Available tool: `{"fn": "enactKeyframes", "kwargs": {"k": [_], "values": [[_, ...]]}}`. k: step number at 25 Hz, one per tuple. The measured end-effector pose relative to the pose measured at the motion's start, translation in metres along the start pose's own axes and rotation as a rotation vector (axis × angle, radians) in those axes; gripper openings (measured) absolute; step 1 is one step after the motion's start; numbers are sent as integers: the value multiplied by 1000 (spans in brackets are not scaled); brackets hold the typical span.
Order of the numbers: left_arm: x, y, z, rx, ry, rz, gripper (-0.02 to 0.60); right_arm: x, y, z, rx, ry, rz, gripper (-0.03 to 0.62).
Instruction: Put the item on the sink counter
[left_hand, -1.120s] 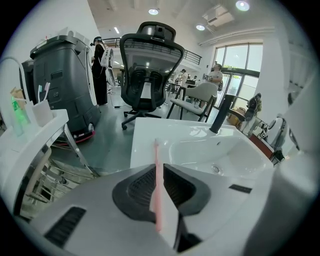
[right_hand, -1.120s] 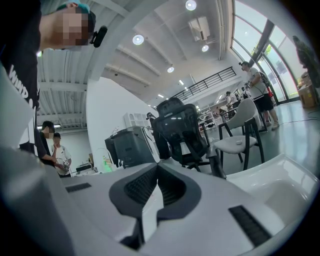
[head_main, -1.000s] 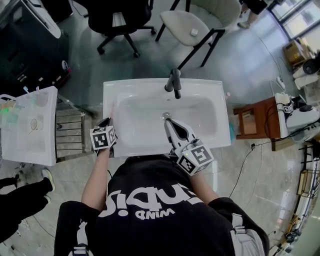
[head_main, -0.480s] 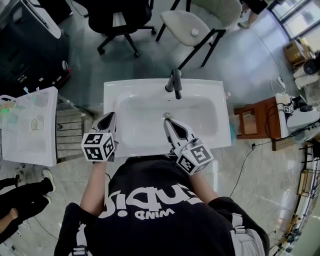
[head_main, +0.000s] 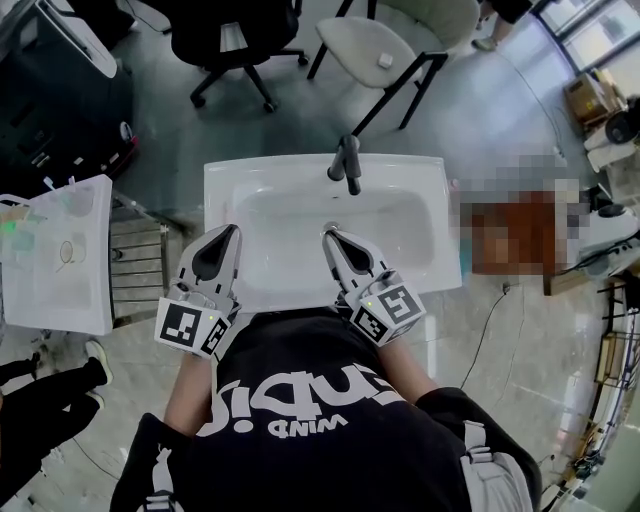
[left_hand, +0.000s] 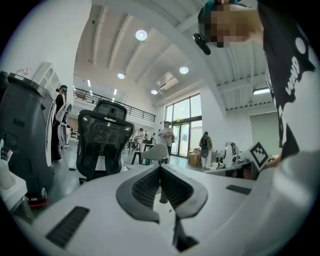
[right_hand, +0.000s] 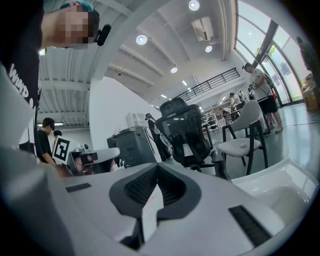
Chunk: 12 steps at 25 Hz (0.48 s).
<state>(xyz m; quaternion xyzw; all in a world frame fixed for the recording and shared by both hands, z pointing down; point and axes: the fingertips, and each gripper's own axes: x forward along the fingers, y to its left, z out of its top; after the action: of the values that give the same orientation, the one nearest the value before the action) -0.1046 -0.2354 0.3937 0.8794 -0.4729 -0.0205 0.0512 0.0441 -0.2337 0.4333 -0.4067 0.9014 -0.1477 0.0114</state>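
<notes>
Head view: left hand-held gripper has pulled back off the sink worktop ahead, jaws closed, empty; right hand-held gripper likewise. Placing looks finished to me, though I can't spot any item.

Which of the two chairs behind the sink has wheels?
The black office chair at the upper left: it sits on a spreading star base with casters. The cream chair beside it stands on straight black legs.

Sink: glossy white, smooth, looks ceramic. Faucet: dark matt metal. Left gripper and right gripper: matt pale grey plastic, black ribbed pads. Floor: polished grey, reflective. Chair seat: beige cloth.
</notes>
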Motion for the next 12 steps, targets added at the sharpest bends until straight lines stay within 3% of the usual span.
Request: {"fn": "enactKeyframes", "kwargs": {"k": [12], "values": [[2, -4, -3, -11, -5, -29, 21, 2, 2, 8, -61, -23, -9, 18]]}}
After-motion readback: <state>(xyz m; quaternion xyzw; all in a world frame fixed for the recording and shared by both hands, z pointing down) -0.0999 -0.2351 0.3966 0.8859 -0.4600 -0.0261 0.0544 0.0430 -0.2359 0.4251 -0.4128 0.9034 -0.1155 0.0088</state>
